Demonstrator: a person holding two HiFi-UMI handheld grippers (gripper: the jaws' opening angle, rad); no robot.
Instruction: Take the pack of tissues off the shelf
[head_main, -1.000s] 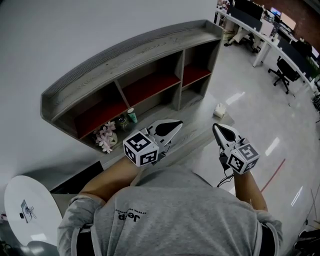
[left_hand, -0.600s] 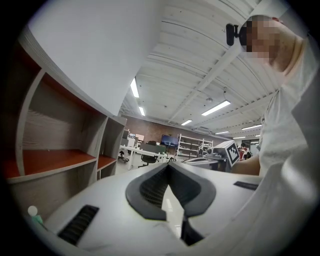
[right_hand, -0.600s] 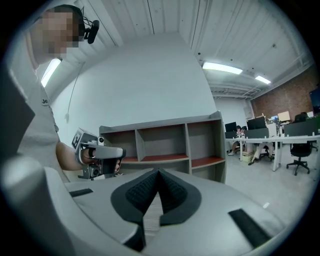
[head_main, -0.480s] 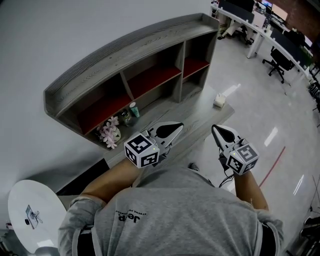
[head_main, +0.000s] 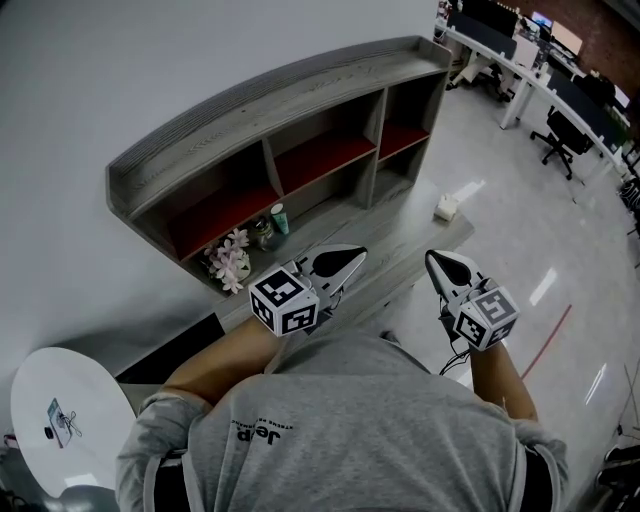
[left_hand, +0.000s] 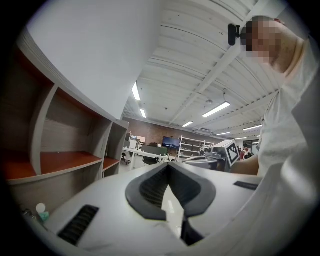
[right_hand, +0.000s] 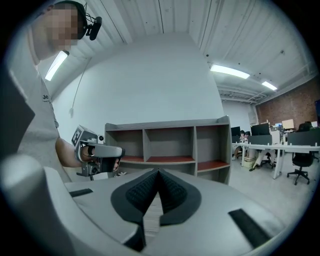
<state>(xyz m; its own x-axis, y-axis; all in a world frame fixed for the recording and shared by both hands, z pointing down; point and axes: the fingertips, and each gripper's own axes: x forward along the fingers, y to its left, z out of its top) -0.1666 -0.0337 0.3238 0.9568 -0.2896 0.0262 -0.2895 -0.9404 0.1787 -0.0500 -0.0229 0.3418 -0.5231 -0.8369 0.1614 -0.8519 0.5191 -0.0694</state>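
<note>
Where the person stands: right in front of the shelf (head_main: 270, 130), facing it, with a gripper in each hand and both held out ahead
Shelf: grey wood against the white wall, three open bays up top with red floors, lower bays under those, plus a grey bottom board that sticks out toward the person
Tissues (head_main: 446, 208): small pale pack sitting on the far right end of that bottom board, out past the right-hand bay, nothing touching it
Left gripper (head_main: 356, 255): jaws closed up, pads meeting at the tip, nothing in them, pointed at the middle of the shelf and well apart from the tissues
Right gripper (head_main: 431, 257): same deal, jaws pressed together and empty; it's the closer one to the tissues but nowhere near touching
Flowers (head_main: 230, 262): pink-white bunch at the left end of the bottom level
Jar (head_main: 262, 232) and bottle (head_main: 281, 218): just beside the flowers, and the bottle has a teal cap
Round table (head_main: 60, 410): white, off to the person's left
Background: desks (head_main: 520, 70) and an office chair (head_main: 563, 140) across the shiny floor on the right
</note>
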